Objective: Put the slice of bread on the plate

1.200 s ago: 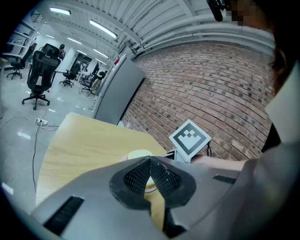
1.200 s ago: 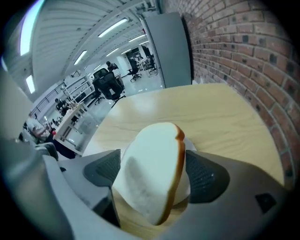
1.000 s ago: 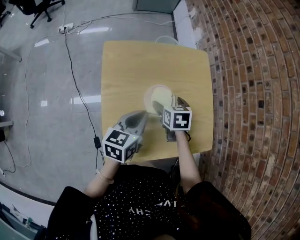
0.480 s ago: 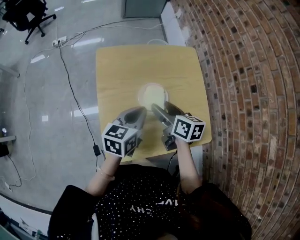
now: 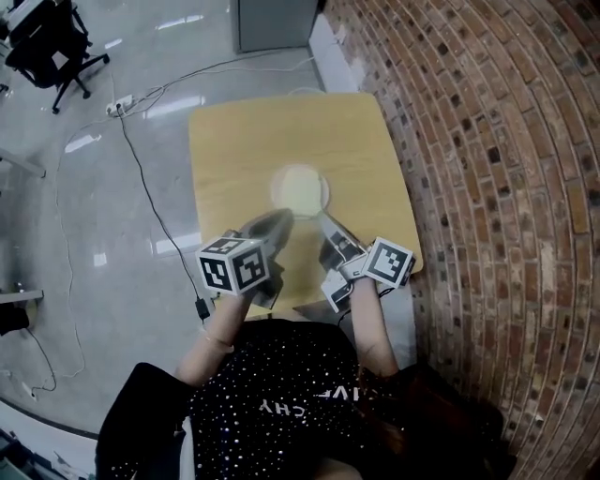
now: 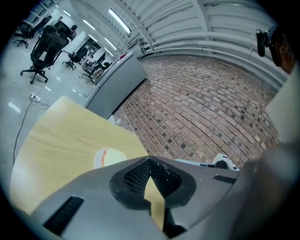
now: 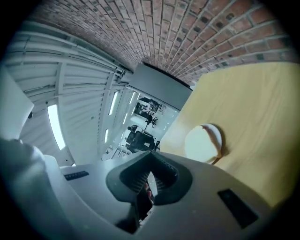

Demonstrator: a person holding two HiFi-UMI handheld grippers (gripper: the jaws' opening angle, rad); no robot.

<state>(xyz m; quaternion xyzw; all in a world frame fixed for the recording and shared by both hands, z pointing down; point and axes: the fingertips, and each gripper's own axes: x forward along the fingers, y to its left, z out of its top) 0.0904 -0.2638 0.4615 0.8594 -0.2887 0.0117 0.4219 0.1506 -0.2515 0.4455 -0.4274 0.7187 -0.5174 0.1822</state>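
A pale slice of bread [image 5: 300, 190] lies on the small white plate [image 5: 277, 184] in the middle of the wooden table [image 5: 244, 141]. From the left gripper view the bread [image 6: 109, 158] sits ahead on the plate [image 6: 97, 161]. The right gripper view shows the bread [image 7: 201, 144] on the plate [image 7: 218, 138]. My left gripper [image 5: 278, 218] hovers near the plate's close side, jaws shut and empty [image 6: 150, 162]. My right gripper [image 5: 324, 219] is lifted and rolled, short of the plate, shut on nothing [image 7: 150, 161].
A brick wall [image 5: 487, 169] runs along the table's right side. A grey cabinet [image 5: 277, 21] stands beyond the far edge. Cables [image 5: 141, 178] trail over the shiny floor at the left, with an office chair [image 5: 47, 47] at the top left.
The right gripper, open over the plate before, has drawn back toward me, risen, rolled and closed empty. The left gripper rose a little. The bread stays on the plate.
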